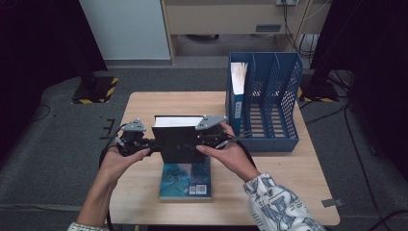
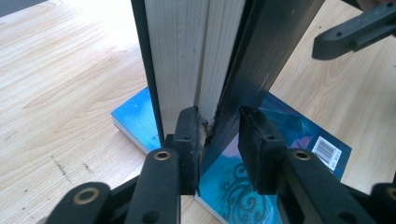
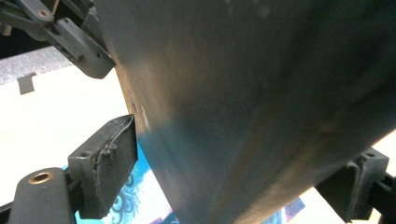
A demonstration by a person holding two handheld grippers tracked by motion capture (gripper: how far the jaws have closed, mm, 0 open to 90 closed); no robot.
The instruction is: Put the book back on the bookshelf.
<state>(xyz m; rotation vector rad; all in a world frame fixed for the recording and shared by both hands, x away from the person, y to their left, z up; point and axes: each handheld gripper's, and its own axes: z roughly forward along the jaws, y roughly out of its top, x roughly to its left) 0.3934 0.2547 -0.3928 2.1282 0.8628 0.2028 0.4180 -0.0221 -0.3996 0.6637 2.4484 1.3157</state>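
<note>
I hold the black book [image 1: 179, 142] upright above the table [image 1: 288, 178], between my two grippers. My left gripper [image 2: 218, 135] stands at the book's edge: one pad lies against the page block while the other stands just off the dark cover, so the jaws straddle cover and some pages without a firm squeeze. My right gripper [image 3: 233, 182] has its jaws set wide around the other edge; the near pad stands clear of the cover, and contact at the far pad I cannot tell. A blue book [image 1: 185, 180] lies flat on the table directly beneath. A blue file rack [image 1: 269, 96] stands to the right, one volume [image 1: 237, 91] in its leftmost slot.
</note>
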